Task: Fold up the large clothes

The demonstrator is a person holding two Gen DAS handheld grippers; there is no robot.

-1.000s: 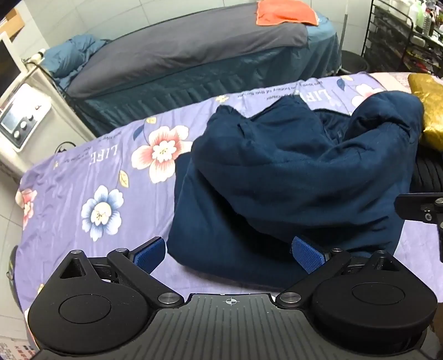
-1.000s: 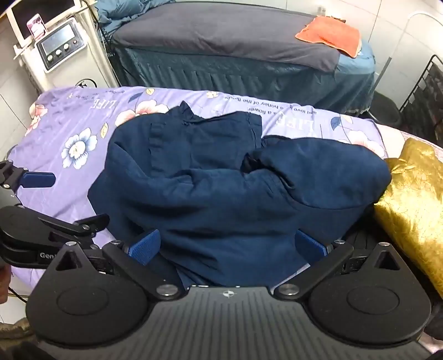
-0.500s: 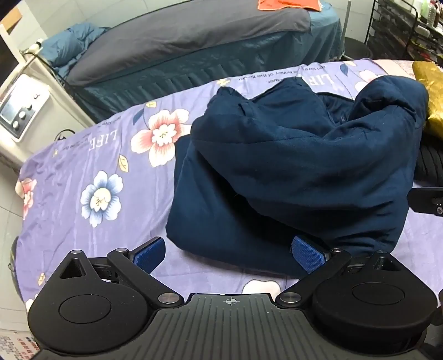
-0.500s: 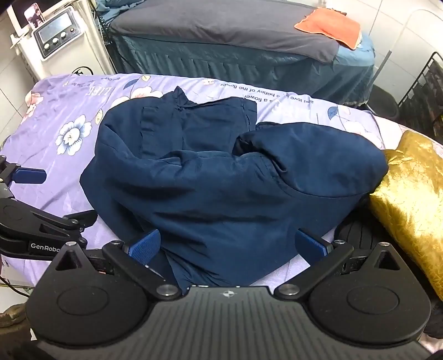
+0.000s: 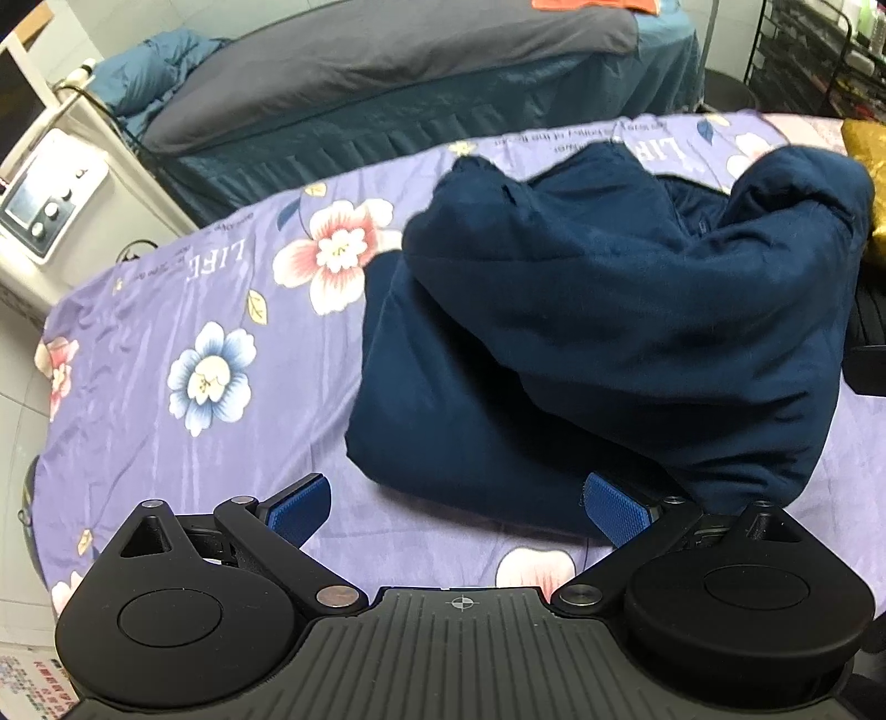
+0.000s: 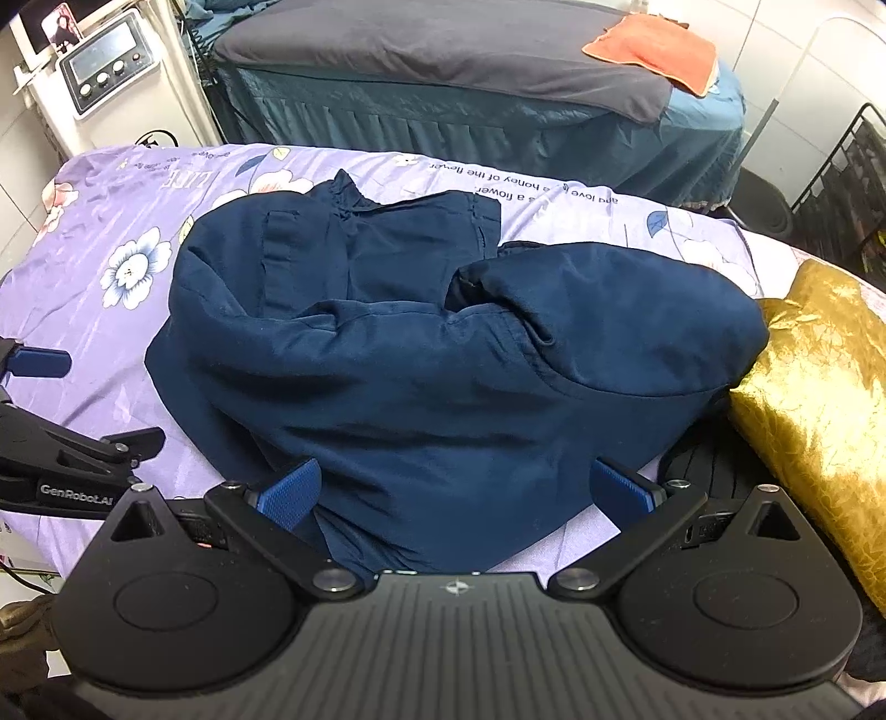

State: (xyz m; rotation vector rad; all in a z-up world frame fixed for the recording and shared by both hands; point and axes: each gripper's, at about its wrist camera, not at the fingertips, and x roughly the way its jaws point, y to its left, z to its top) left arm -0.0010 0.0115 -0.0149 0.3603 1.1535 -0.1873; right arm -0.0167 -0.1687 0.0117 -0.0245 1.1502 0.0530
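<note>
A bulky navy-blue jacket lies folded in a loose heap on the purple floral sheet; it also shows in the right wrist view. My left gripper is open and empty, held just short of the jacket's near left edge. My right gripper is open and empty, its jaws wide on either side of the jacket's near hem, a little above it. The left gripper also shows at the left edge of the right wrist view.
A gold cushion lies right of the jacket, with a black item beside it. A grey-and-teal bed with an orange towel stands behind. A white machine stands back left, a wire rack back right.
Both grippers have drawn back toward me from the jacket, staying open. The jacket has not moved.
</note>
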